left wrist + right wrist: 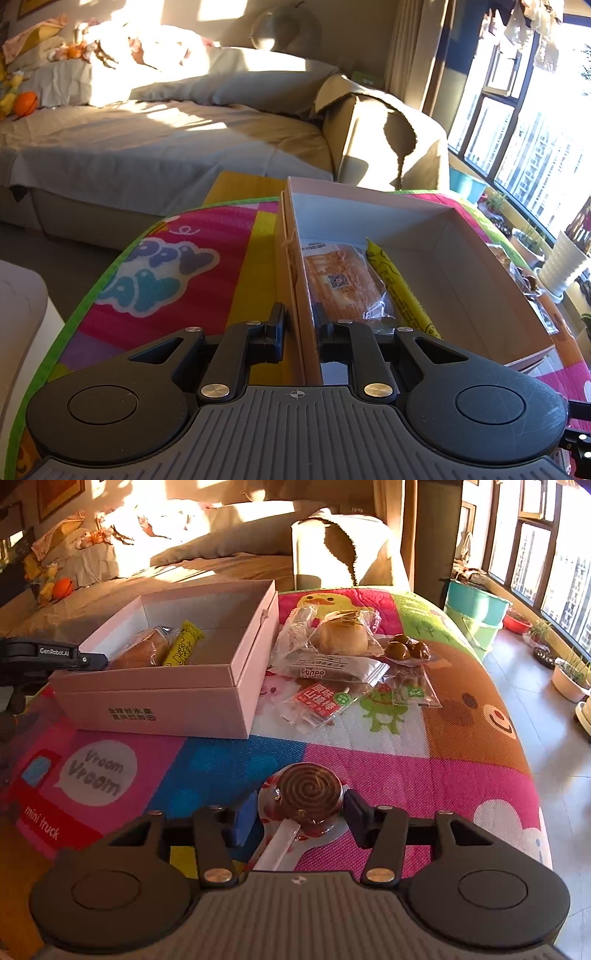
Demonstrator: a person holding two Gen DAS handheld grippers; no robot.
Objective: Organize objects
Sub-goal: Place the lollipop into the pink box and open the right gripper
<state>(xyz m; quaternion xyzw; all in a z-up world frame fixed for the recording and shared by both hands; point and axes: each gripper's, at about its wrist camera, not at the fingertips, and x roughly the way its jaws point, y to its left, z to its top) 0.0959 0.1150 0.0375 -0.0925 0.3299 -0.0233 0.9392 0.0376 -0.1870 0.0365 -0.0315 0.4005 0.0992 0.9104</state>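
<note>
We cannot make out much of the snack pile from the left wrist view: only a sliver of clear wrappers shows past the far wall of the pink box [461, 236], at the frame's right edge. The box's near left wall runs between the left gripper's [300, 332] 2 fingers, and that wall hides where the pads meet it, so we cannot say for certain that they press on it. The jaws stand narrowly apart with the cardboard between them. From the right wrist view the same gripper [55, 655] enters from the left, cut off by the frame, with its tip at the box's left wall.

Inside the box [236, 664] lie 2 things side by side: a wrapped bread slice [341, 284] with a code label, and a yellow stick pack [399, 291] touching its right edge. The near ends of both are hidden behind the left gripper's fingers.

The right gripper [301, 812] is spread wide around a lollipop [309, 794] with a brown spiral head in a clear wrapper. Its right finger sits just beside the candy head, the left finger stands apart from it, and we cannot tell whether either touches. The white stick runs down between the fingers and is cut off by the gripper body.

Right of the box, on the colourful play mat [406, 775], lie a wrapped bun [343, 637], a chestnut pack [406, 650] and a red hawthorn packet [319, 701], overlapping each other.
</note>
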